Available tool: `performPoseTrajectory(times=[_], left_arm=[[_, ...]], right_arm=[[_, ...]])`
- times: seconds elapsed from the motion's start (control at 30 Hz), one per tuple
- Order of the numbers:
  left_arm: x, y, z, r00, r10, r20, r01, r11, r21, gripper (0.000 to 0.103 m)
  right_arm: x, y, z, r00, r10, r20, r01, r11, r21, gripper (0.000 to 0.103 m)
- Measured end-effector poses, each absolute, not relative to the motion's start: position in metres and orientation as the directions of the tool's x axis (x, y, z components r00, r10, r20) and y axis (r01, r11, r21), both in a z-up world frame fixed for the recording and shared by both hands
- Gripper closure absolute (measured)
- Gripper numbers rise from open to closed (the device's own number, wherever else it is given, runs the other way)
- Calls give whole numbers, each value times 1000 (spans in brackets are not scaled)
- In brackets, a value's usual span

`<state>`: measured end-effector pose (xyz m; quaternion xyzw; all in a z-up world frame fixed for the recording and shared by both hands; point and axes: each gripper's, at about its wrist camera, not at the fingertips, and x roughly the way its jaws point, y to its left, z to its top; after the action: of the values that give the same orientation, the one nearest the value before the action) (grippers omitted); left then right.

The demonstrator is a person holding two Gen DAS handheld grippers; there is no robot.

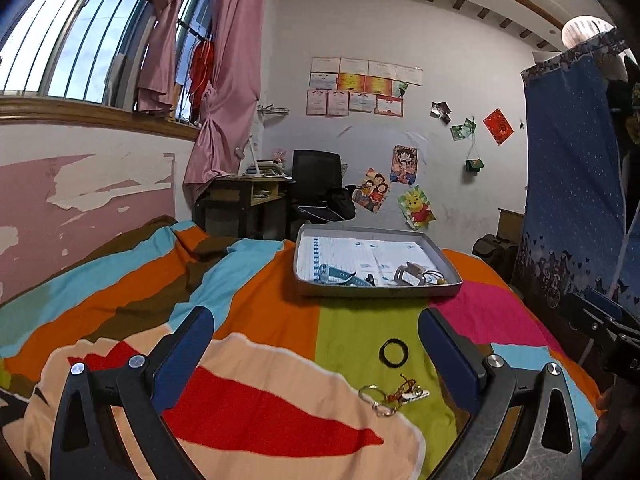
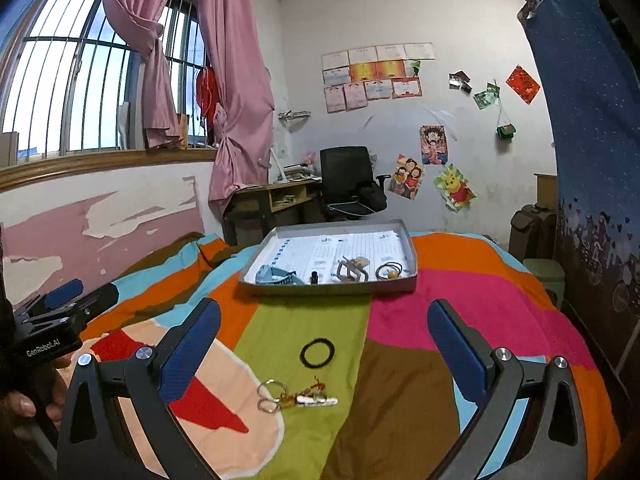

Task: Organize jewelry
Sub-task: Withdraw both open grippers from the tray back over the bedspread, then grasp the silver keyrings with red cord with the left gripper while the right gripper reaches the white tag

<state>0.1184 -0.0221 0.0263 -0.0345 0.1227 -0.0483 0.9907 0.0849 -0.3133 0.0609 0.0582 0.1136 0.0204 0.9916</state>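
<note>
My left claw and my right claw are both spread wide with nothing between their fingers, hovering over the striped bed cover. Just ahead of both, on the green stripe, lies a black hair tie, and nearer to me a key ring with a small charm. Farther ahead sits a grey tray holding a blue comb, a clip and another hair tie.
</note>
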Motion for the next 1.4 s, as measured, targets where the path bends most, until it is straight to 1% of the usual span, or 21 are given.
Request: performPoseTrajectory(times=[0.1,0.27,0.43,0.6,0.8,0.97,1.1,1.23,1.4], left_arm=[[111,-21,21,964,-101,-245,89,994,-62,0],[105,-25,9,950,-113,-290,114,993,-16,0],[105,-28,1,937,-127,-327,128,992,-18,0],[112,-26,-8,919,-133,-370,131,991,-29,0],[128,-29,-14,902,-146,-406,156,988,-8,0],[143,-34,-17,889,-147,-433,171,985,15,0],[155,-31,-18,875,-161,-457,174,985,-14,0],[171,-29,-22,858,-177,-483,182,983,-38,0],[192,-34,-30,837,-201,-509,201,978,-57,0]], right_arm=[[75,-311,58,972,39,-230,-11,992,124,1],[70,-309,53,966,15,-257,17,992,122,1],[73,-311,46,958,9,-287,25,993,115,1],[84,-315,36,938,2,-347,43,992,121,1],[88,-320,33,936,-17,-350,65,990,125,1],[98,-322,32,928,-4,-371,55,990,127,1],[106,-323,34,922,-1,-387,45,994,104,1],[116,-333,36,917,30,-399,30,989,145,1],[137,-342,26,897,56,-439,26,984,179,1]])
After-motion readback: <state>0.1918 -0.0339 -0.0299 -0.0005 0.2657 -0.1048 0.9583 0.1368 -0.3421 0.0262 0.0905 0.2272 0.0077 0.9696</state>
